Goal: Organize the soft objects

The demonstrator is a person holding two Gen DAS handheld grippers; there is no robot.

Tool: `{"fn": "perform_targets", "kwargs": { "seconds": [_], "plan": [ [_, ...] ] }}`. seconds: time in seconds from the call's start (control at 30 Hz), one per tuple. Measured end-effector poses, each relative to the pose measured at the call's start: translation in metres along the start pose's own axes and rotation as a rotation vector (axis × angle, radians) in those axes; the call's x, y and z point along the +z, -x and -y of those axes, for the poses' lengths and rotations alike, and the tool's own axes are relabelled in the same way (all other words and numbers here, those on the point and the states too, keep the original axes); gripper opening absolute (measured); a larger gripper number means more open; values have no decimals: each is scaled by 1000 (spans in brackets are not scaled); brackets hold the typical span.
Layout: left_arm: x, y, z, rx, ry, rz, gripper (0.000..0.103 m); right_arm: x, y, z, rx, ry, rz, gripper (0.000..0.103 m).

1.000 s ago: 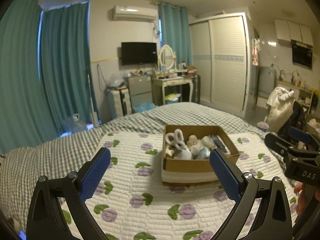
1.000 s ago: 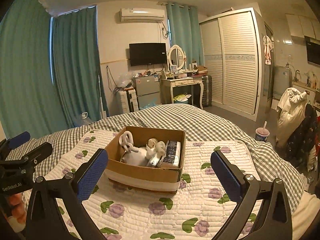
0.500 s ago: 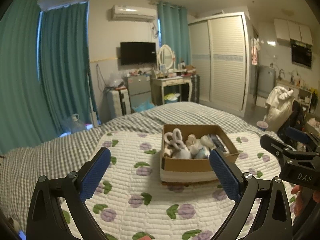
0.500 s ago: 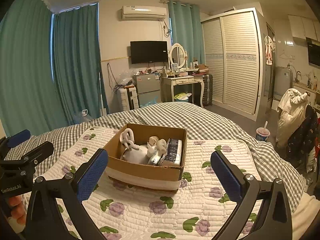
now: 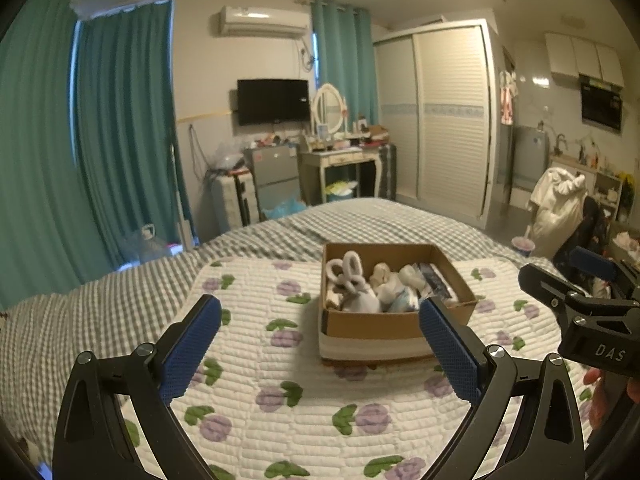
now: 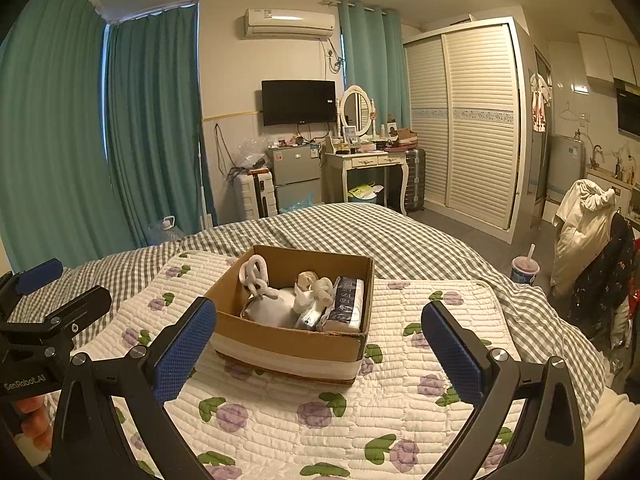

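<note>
A cardboard box (image 5: 380, 324) (image 6: 288, 340) stands on the flowered quilt (image 5: 280, 400) (image 6: 360, 420) on the bed. In it lie a white plush toy with looped ears (image 5: 352, 280) (image 6: 260, 292), other soft toys (image 5: 396, 284) (image 6: 316, 292) and a dark tissue pack (image 5: 438, 280) (image 6: 346, 308). My left gripper (image 5: 320, 344) is open and empty, held above the quilt in front of the box. My right gripper (image 6: 320, 344) is open and empty, also short of the box. Each gripper shows at the edge of the other's view, the right one (image 5: 580, 312) and the left one (image 6: 40, 320).
A grey checked bedspread (image 6: 360, 232) covers the bed beyond the quilt. Past the bed stand teal curtains (image 6: 140, 120), a small fridge (image 6: 294, 176), a dressing table (image 6: 368, 164), a wardrobe (image 6: 472, 120), a cup with a straw (image 6: 524, 268) and a chair piled with clothes (image 6: 584, 224).
Both views have drifted slightly: the box sits a little lower and closer in each. Both grippers stay open and empty. Nothing in the box has moved.
</note>
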State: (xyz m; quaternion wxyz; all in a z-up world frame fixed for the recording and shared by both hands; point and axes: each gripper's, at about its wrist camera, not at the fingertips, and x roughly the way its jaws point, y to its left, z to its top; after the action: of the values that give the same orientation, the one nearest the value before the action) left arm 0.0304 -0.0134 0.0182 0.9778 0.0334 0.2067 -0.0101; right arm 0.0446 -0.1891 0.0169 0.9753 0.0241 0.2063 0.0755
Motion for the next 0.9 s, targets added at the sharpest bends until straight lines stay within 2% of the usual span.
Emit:
{"fn": "perform_targets", "kwargs": {
  "seconds": [0.9],
  "plan": [
    [-1,2,0,12,-16,-5,101,1,0,0,-5,12,-5,103]
  ]
}}
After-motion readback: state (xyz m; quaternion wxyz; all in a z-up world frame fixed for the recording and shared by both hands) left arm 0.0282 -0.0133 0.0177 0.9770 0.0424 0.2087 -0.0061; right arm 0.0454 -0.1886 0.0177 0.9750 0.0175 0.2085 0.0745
